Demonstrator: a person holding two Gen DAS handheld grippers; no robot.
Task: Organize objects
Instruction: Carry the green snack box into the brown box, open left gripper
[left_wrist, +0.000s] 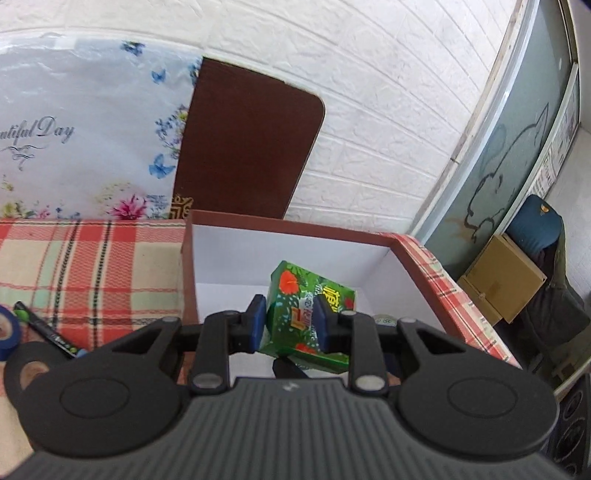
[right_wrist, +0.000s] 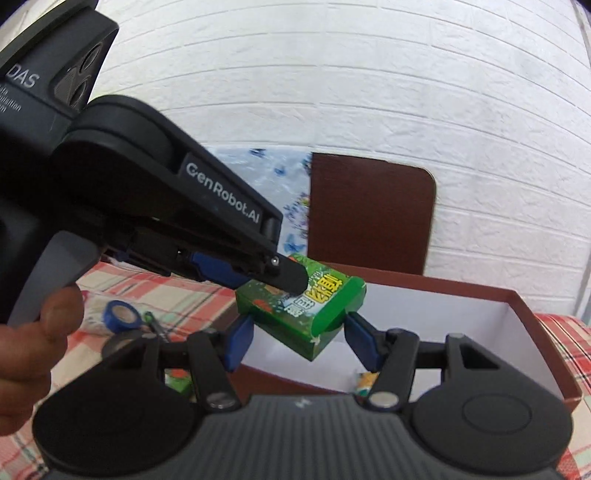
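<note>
Two grippers in view, one green box between them. In my left wrist view the left gripper (left_wrist: 290, 319) is clamped on the green box (left_wrist: 310, 314), blue pads (left_wrist: 256, 321) pressing its two sides at frame centre. The box hangs tilted over the open carton (left_wrist: 295, 251), a brown-rimmed container with white inner walls filling the middle of the frame.

In my right wrist view the same green box (right_wrist: 306, 310) sits mid-frame, gripped from the upper left by the left gripper (right_wrist: 273, 277). My right gripper (right_wrist: 299, 339) is below it with its blue fingers (right_wrist: 240, 341) spread either side of the box's lower end. I cannot tell whether those pads touch the box; a gap shows on the left side. A hand (right_wrist: 33, 354) holds the left gripper's handle at the left edge.

Lower left of the left wrist view: a roll of blue tape (left_wrist: 7, 328) and a black marker (left_wrist: 48, 328) lie on the plaid cover (left_wrist: 88, 258). A brown board (left_wrist: 247, 147) leans against the white brick wall (left_wrist: 388, 92) behind the carton.
</note>
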